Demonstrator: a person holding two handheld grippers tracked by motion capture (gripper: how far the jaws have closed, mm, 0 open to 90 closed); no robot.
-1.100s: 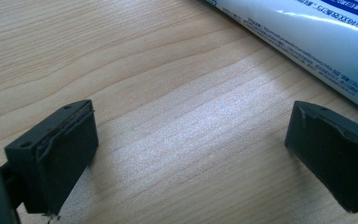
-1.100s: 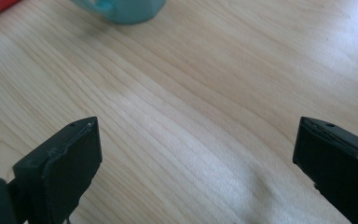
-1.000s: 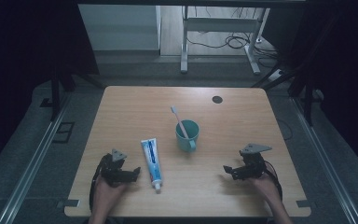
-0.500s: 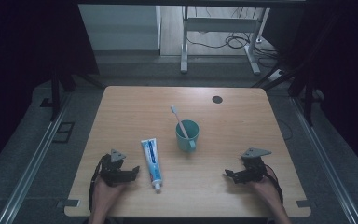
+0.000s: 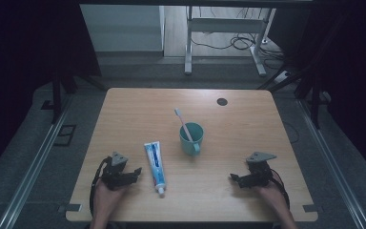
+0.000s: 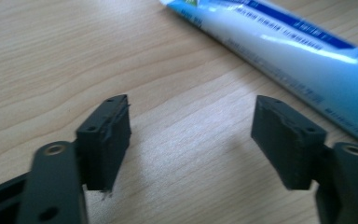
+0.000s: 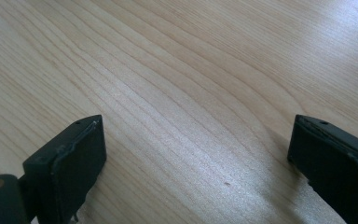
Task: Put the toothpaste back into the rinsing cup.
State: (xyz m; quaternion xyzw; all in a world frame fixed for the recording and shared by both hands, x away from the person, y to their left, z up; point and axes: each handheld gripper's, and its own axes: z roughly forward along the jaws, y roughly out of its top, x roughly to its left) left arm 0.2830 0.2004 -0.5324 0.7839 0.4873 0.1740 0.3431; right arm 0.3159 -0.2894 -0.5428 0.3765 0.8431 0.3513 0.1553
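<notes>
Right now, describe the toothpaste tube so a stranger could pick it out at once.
Start at the wooden table and find the teal cup near its middle. Just left of it lies the toothpaste tube, flat, cap toward the person. It alone is white and blue.

A teal mug point(image 5: 191, 138) holds a toothbrush point(image 5: 182, 123).
</notes>
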